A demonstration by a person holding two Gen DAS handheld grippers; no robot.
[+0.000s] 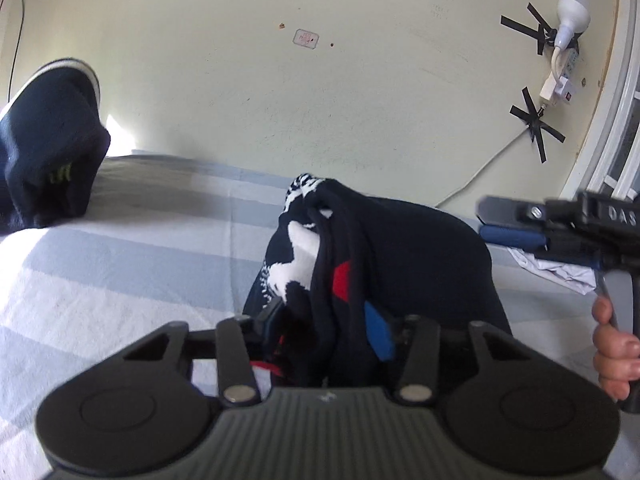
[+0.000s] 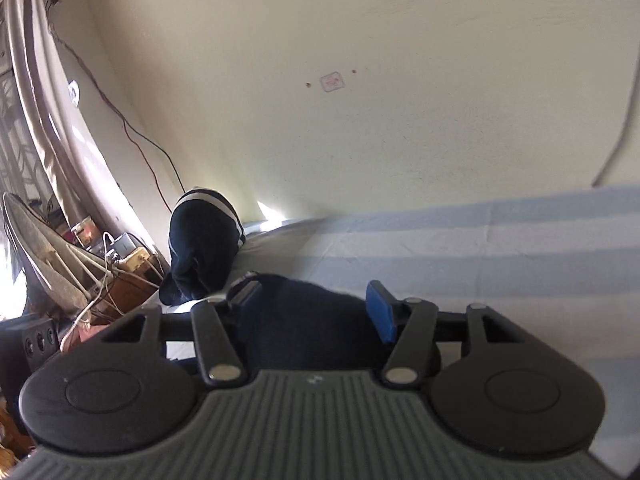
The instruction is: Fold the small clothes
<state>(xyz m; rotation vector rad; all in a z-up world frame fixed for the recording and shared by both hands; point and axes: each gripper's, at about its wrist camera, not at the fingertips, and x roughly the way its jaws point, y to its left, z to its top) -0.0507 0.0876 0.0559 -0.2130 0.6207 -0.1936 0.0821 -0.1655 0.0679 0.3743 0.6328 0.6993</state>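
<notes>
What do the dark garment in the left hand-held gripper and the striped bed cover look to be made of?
Dark garment: soft knit, likely cotton jersey; it bunches in limp, matte folds, white and red print. Striped bed cover: thin woven cloth, matte, lying flat with faint creases.

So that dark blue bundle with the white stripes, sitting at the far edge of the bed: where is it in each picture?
Left wrist view: the striped dark bundle is at the far left edge, mid-height, on the bed's far end.
Right wrist view: the bundle is left of centre, beside the wall corner.
Shared landmark: the small pinkish sticker on the cream wall.
</notes>
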